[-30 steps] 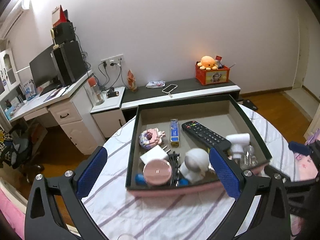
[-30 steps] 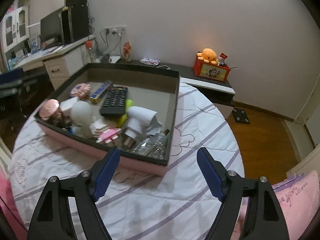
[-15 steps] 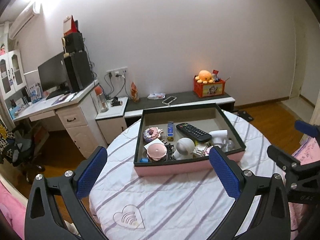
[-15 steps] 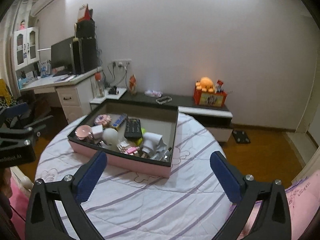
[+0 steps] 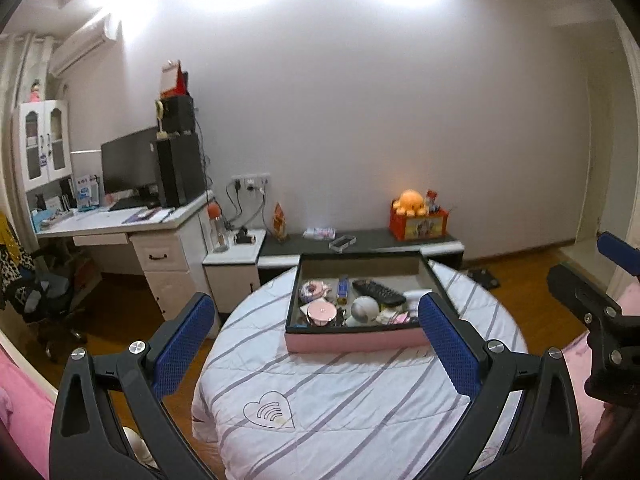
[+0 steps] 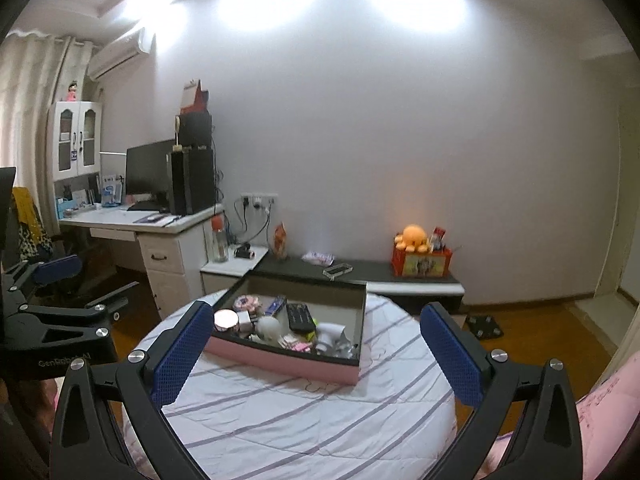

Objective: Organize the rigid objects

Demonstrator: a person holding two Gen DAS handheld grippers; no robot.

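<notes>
I have both sets of jaws pulled well back from the round table (image 5: 360, 412), which I judge is where you stand once the sorting is finished or nearly so, since nothing loose shows on the striped cloth (image 6: 304, 412). My left gripper (image 5: 316, 336) stands wide open with nothing between its blue pads, the table showing through the gap. Every rigid thing I can see sits in the one pink-sided tray (image 5: 352, 340), toward the far side of the table; its raised walls keep the lot from rolling off the round edge. Counting across it from the left: one patterned pink piece (image 5: 314, 289), one round pink tin (image 5: 321, 312) in front of it, one narrow blue-and-yellow box (image 5: 343, 289), one white dome-shaped gadget (image 5: 364, 308), one black remote (image 5: 378, 292) lying flat on a slant, and one white plug-like piece (image 6: 330, 332) near the right end. Small pink and clear bits crowd the front right corner, too tangled to count. My right gripper (image 6: 316, 338) is likewise spread to its widest and empty, aimed at the tray from the near right.
</notes>
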